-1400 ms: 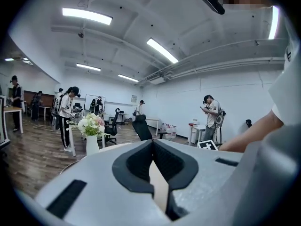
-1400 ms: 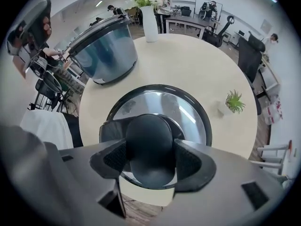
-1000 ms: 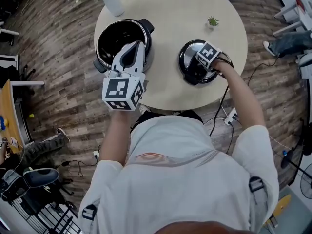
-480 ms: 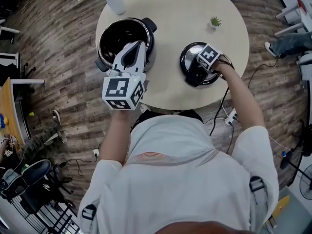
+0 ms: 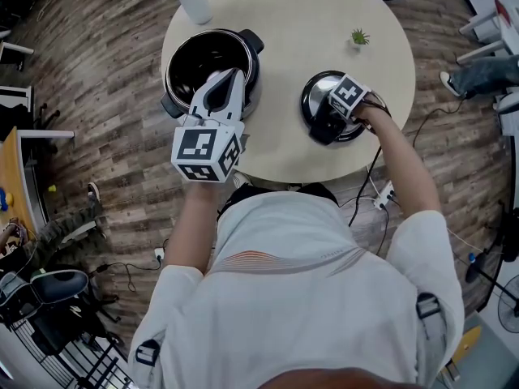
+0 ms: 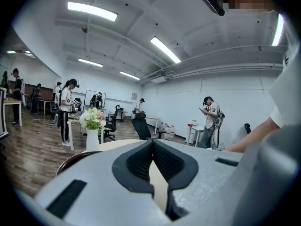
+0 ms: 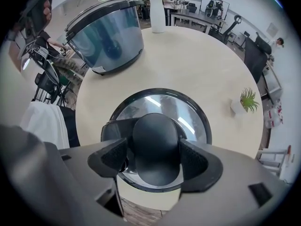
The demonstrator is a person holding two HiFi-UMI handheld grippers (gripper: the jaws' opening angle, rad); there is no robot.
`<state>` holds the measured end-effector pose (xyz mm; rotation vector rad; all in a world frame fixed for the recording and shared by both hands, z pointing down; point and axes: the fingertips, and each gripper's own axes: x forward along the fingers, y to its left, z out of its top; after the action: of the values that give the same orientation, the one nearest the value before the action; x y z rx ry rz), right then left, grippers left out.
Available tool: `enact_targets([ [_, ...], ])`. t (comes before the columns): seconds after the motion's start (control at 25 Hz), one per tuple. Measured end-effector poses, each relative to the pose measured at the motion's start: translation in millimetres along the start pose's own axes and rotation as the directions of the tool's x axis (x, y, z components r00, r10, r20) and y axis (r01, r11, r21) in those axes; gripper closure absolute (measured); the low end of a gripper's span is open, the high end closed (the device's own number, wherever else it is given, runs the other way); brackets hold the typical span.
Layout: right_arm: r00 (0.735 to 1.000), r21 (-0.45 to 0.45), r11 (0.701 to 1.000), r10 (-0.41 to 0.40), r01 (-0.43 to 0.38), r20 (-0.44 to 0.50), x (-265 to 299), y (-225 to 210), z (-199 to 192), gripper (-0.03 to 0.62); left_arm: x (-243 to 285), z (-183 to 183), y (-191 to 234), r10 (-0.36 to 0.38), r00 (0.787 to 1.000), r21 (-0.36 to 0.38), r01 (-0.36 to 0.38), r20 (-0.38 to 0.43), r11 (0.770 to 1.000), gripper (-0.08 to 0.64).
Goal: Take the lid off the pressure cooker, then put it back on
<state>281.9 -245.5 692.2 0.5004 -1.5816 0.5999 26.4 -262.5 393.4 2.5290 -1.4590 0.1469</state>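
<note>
The pressure cooker pot (image 5: 207, 59) stands open at the table's left, its dark inside showing. Its lid (image 5: 316, 96) lies flat on the table (image 5: 308, 23) to the right, shiny with a black knob (image 7: 155, 140). My right gripper (image 5: 331, 113) points straight down over the lid. Its jaws are opening, the knob sits between the pads (image 7: 110, 157), and a thin gap shows beside it. My left gripper (image 5: 229, 73) is shut on nothing and hovers over the pot's near rim. The left gripper view shows its closed fingertips (image 6: 153, 142) and the pot's rim (image 6: 70, 161) below.
A white vase of flowers (image 5: 195, 6) stands at the table's far left edge behind the pot. A small potted plant (image 5: 359, 36) sits beyond the lid. Cables trail on the wooden floor at the right. Several people stand in the room behind.
</note>
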Motion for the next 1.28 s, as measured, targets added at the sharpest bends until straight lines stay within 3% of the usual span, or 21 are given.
enact_targets([
  [0.2,0.993,0.037,0.999,-0.016,0.011,0.116,-31,-2,11,0.255,-3,0,1,0.000,1.000,-0.002,0.000,0.003,1.000,0.555],
  [0.28,0.966,0.089,0.996,-0.051,0.029,0.255,-56,-5,24,0.255,-3,0,3,0.003,1.000,-0.005,-0.003,0.006,1.000,0.555],
  [0.32,0.933,0.125,0.991,-0.081,0.039,0.351,-73,-7,33,0.255,-4,1,4,0.004,1.000,-0.006,-0.004,0.008,1.000,0.555],
  [0.36,0.883,0.165,0.985,-0.120,0.049,0.454,-93,-9,41,0.255,-4,1,5,0.006,1.000,-0.007,-0.006,0.010,1.000,0.555],
  [0.44,0.746,0.243,0.968,-0.212,0.069,0.631,-140,-9,54,0.255,-6,3,7,0.009,1.000,-0.009,-0.009,0.013,1.000,0.555],
  [0.56,0.546,0.327,0.940,-0.326,0.100,0.772,-205,-4,58,0.255,-8,5,10,0.014,1.000,-0.013,-0.014,0.018,1.000,0.555],
  [0.72,0.348,0.417,0.896,-0.443,0.149,0.826,-279,6,46,0.255,-10,12,9,0.013,0.999,-0.013,-0.012,0.031,1.000,0.555],
  [0.88,0.128,0.509,0.852,-0.522,0.119,0.843,-355,18,27,0.255,-17,23,7,0.017,0.998,-0.011,-0.016,0.053,1.000,0.555],
  [0.96,0.054,0.534,0.835,-0.544,0.133,0.837,-381,24,18,0.255,-20,28,6,0.015,0.998,-0.010,-0.014,0.066,1.000,0.555],
  [1.08,0.013,0.540,0.827,-0.548,0.158,0.836,-399,33,15,0.255,-23,33,6,0.014,0.997,-0.005,-0.013,0.080,1.000,0.555],
  [1.2,0.016,0.535,0.826,-0.546,0.178,0.838,-399,38,16,0.255,-24,34,9,0.019,0.996,-0.009,-0.019,0.082,1.000,0.555],
  [1.28,0.037,0.528,0.830,-0.542,0.180,0.840,-393,39,19,0.255,-25,32,11,0.021,0.997,-0.010,-0.020,0.079,1.000,0.555],
])
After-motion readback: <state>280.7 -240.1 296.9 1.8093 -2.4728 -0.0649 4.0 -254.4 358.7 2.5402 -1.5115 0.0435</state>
